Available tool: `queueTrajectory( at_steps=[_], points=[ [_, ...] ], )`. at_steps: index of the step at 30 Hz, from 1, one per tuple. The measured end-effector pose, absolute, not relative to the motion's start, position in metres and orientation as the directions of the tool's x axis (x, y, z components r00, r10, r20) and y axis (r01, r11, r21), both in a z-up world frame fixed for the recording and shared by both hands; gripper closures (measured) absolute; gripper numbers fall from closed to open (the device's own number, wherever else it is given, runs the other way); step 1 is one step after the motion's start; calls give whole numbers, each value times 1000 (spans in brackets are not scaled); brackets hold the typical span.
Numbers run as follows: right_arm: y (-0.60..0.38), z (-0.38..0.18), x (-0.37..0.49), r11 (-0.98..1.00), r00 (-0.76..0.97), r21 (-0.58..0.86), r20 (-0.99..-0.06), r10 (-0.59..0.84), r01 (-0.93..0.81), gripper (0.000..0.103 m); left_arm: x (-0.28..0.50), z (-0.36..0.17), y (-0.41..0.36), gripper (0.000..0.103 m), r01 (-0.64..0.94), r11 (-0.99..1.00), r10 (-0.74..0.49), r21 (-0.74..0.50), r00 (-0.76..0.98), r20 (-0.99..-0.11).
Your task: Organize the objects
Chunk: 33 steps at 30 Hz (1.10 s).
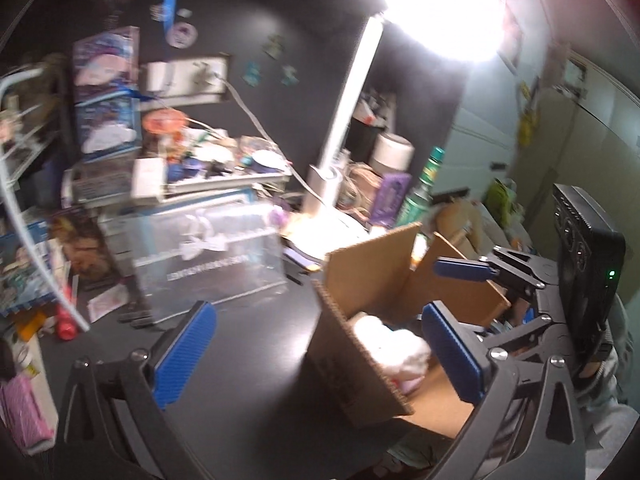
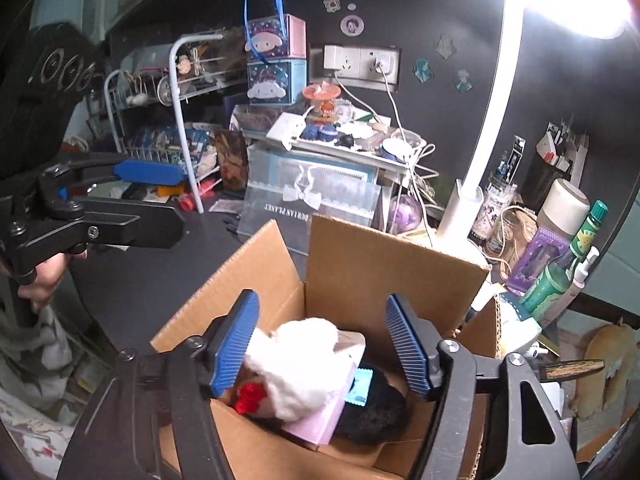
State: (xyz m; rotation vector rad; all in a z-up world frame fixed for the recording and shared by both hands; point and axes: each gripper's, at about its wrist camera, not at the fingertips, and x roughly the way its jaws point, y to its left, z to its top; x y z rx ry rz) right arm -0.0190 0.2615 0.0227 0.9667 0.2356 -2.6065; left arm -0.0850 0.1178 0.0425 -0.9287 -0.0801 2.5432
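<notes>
Cardboard box (image 2: 394,256): brown corrugated carton, flaps up, standing on the dark desk (image 2: 152,276) just in front of the clutter; it serves as the collecting container.
Contents: a white fluffy plush piece (image 2: 304,364) lies on top of a pale pink box (image 2: 320,424), with a black fuzzy item (image 2: 376,412) beside them and a small red bit (image 2: 250,398) at the near edge.
Handling, plush: judged light, soft and compressible; best pinched across its bulk, not at a loose tuft.
Handling, pink box: judged light, thin-walled, liable to dent; take it across flat faces.
Handling, carton: stiff but light, likely to slide if nudged; flaps would fold under a grip.
Right gripper (image 2: 322,346): jaws spread, poised over the carton's opening, straddling the plush, pads not pressing on it.
Left gripper (image 1: 320,354): jaws spread wide and empty, beside the carton's near-left wall.
Surroundings: clear plastic bag with a white bow (image 2: 308,200) behind the carton; white desk lamp (image 2: 476,184) to the right.
</notes>
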Motion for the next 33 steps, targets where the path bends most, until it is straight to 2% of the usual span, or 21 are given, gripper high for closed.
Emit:
queueTrajectory(
  at_steps=[8, 13, 19, 26, 33],
  points=[
    [254, 33, -7, -917, -764, -19, -559, -321, 398, 9, -56, 46, 100, 1, -237, -961, 275, -141, -817, -507],
    [254, 39, 3, -914, -816, -25, -463, -348, 404, 4, -40, 46, 92, 0, -131, -984, 170, -118, -880, -443],
    [257, 43, 15, -911, -850, 5, -358, -387, 412, 3, -30, 44, 84, 0, -62, -994, 91, -86, -909, -407],
    [255, 40, 15, -905, -839, 33, -361, -406, 424, 2, -28, 39, 79, 0, -19, -998, 41, -60, -917, -396],
    [254, 37, 15, -906, -834, 35, -377, -403, 422, 2, -30, 36, 77, 0, -20, -998, 43, -60, -910, -413]
  ],
)
